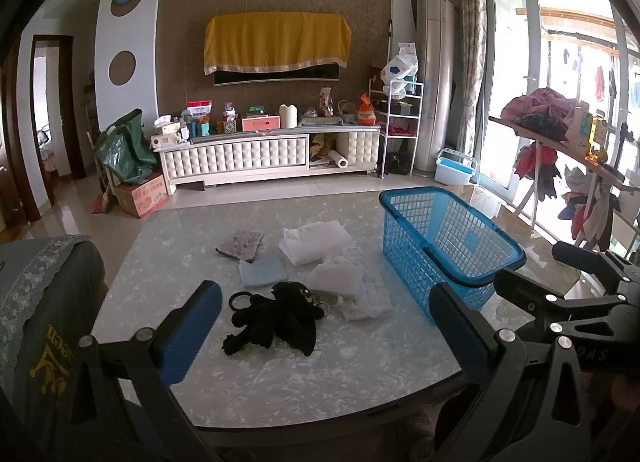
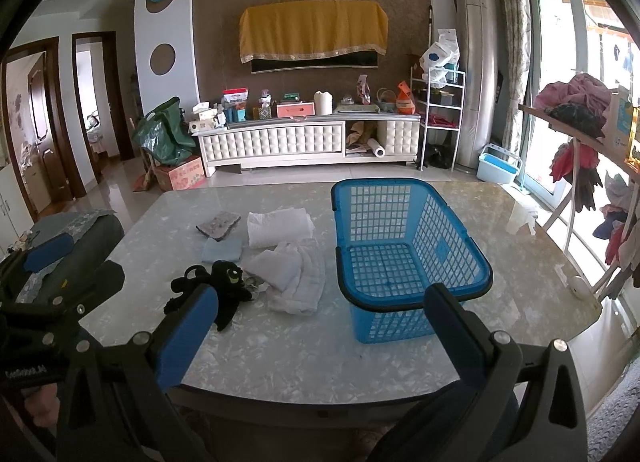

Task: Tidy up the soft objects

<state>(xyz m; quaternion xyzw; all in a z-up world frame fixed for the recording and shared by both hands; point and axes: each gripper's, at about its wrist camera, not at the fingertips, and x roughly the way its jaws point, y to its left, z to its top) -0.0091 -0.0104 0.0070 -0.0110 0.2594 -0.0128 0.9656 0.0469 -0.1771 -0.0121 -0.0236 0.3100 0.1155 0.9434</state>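
Both grippers, left & right, jaws wide, empty; black plush (nearest), towels, basket ahead.

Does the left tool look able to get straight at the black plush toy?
Probably yes. The left tool is open and lined up with the black plush toy, which lies uncovered on the table, nothing between them.

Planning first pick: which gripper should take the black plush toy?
Left. The black plush toy sits centred between the open left gripper fingers. The right gripper, also open, faces the empty blue basket; there the toy lies off to the side.
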